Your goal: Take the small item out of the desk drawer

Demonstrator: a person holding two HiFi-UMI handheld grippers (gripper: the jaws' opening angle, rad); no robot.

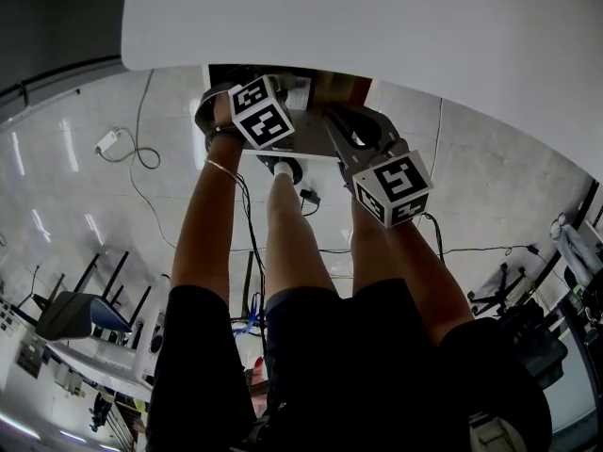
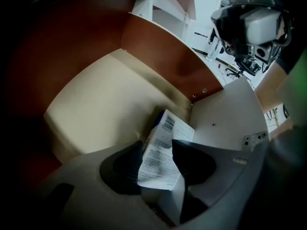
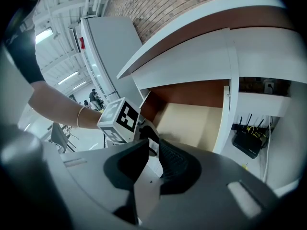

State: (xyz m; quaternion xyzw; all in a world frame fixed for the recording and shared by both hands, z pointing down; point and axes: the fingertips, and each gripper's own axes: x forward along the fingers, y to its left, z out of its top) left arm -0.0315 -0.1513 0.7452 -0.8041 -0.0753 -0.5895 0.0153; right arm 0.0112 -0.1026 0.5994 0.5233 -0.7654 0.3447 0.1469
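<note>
— Status of the left gripper [image 2: 157,148]?
— Inside the drawer [image 2: 96,104], jaws set wide. The small box [image 2: 165,128] stands tilted between the pads, in the drawer's corner beside its white panel [image 2: 225,114].
— And the right gripper [image 3: 153,146]?
— At the drawer's edge, jaws narrow, closed on that panel.

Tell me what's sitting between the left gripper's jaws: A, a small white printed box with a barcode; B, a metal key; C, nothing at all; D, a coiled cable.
A: in the left gripper view, a small white box with fine print and a barcode stands tilted between the jaws of the left gripper, inside the open drawer.
</note>
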